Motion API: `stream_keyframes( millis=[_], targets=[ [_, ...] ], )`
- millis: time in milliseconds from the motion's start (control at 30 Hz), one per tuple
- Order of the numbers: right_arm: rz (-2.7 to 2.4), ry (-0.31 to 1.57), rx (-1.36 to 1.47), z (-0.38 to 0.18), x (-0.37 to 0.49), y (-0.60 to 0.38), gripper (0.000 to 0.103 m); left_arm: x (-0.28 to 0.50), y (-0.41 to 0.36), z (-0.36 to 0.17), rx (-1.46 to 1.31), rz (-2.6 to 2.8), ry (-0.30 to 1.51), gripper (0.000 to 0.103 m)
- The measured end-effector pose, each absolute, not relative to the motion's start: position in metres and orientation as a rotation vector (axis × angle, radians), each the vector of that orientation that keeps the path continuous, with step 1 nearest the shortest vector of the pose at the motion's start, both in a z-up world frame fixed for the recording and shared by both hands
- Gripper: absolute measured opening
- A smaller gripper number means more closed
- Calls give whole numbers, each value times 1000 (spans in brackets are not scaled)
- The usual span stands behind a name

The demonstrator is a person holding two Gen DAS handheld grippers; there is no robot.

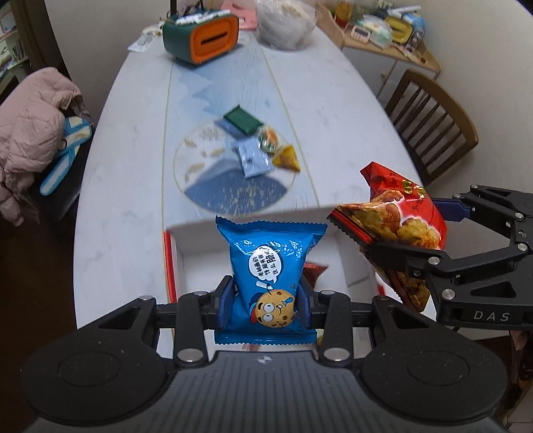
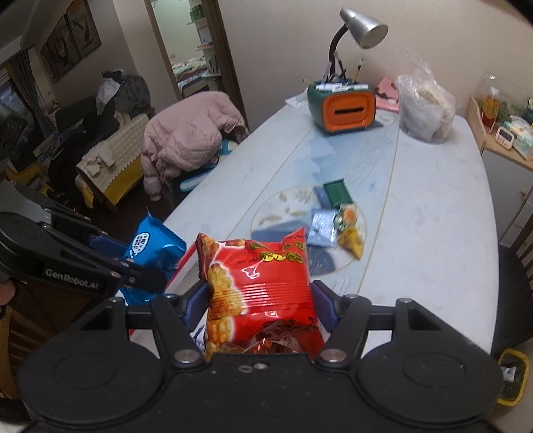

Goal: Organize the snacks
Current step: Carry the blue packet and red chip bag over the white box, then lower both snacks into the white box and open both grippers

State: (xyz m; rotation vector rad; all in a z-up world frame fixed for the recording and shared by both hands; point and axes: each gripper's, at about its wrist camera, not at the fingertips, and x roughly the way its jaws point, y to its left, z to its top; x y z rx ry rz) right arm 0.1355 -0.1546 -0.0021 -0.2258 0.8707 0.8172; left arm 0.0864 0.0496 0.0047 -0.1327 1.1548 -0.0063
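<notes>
My left gripper is shut on a blue cookie packet and holds it above a white box with a red side at the table's near edge. My right gripper is shut on a red crisp bag, held just right of the box; the bag also shows in the left wrist view. A red packet lies inside the box. Several small snack packets lie mid-table: a green one, a silver-blue one, a yellow one.
A green and orange holder and a clear plastic bag stand at the table's far end. A wooden chair is on the right, and a chair with a pink jacket on the left.
</notes>
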Motion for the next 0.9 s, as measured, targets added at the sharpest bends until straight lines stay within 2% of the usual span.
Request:
stream_keyframes(
  millis=[500,900],
  targets=[
    [746,962,-354,-94,106,-140,65,78,50,-92,-131,47,1287,38],
    [725,1023,-401,-135,96,-130,65,88,48,-154,-113,48,1369,38]
  ],
)
